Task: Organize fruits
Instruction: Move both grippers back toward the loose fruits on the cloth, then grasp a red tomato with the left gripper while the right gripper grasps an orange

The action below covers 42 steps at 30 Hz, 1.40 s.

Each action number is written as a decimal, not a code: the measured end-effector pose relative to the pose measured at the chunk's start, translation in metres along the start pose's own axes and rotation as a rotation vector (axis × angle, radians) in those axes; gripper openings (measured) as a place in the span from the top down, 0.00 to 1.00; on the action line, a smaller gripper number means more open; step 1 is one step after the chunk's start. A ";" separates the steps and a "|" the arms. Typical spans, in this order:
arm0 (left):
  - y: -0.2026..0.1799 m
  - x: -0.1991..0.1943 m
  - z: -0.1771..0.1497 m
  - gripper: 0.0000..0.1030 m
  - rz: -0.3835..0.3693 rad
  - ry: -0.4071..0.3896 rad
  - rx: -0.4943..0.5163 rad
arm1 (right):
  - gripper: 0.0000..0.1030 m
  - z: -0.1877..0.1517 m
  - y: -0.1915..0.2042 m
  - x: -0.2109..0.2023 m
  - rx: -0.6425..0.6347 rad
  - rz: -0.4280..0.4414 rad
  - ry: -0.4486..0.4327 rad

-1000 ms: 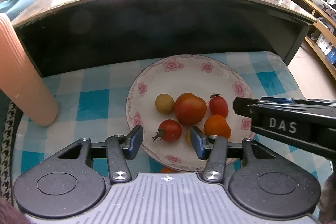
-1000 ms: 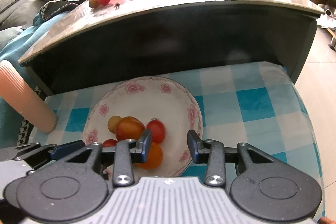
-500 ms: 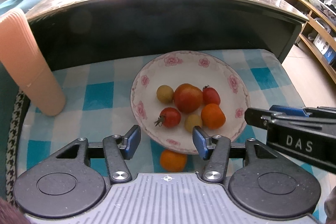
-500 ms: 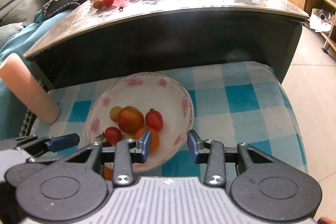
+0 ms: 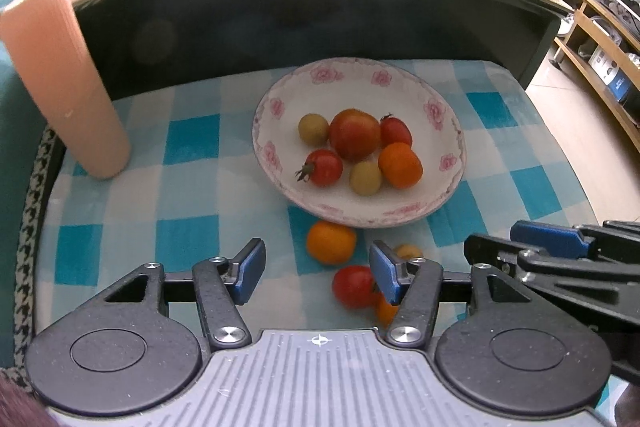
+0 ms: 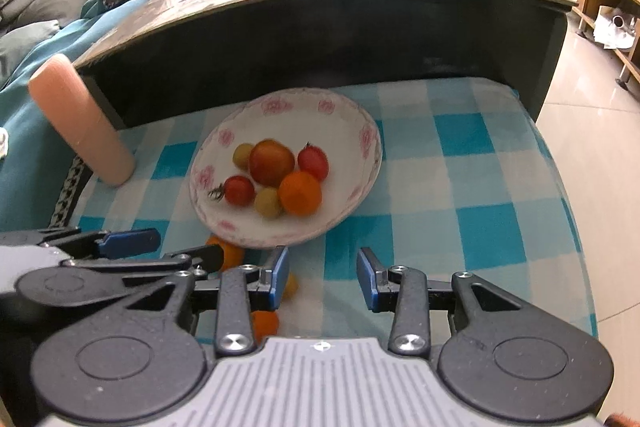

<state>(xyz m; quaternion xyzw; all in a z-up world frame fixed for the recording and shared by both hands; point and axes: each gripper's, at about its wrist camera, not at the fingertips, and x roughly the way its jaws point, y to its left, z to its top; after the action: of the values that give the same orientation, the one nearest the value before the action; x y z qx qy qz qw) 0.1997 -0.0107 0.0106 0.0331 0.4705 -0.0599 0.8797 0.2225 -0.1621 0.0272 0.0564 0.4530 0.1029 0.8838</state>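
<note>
With both empty tongs drawn back, the left tongs (image 5: 316, 275) just widened and the right tongs (image 6: 322, 277) held narrowly apart, loose fruits (image 5: 331, 242) are uncovered at the plate's (image 5: 448, 131) six o'clock, awaiting collection.

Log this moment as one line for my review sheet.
left claw: open, just widened, empty | right claw: open, empty | white floral plate: six fruits | checked cloth: loose orange fruit, red tomato

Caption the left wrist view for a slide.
Open left gripper above loose tomatoes on checked cloth, before a floral plate holding six.
</note>
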 end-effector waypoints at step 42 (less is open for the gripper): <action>0.018 0.012 -0.016 0.32 -0.106 0.072 -0.073 | 0.55 -0.039 0.026 0.034 -0.085 0.051 0.138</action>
<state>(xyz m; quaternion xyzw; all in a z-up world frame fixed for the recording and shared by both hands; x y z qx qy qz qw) 0.1955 0.0083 -0.0078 -0.0219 0.5048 -0.0880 0.8585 0.2071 -0.1285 -0.0174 0.0233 0.5066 0.1482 0.8490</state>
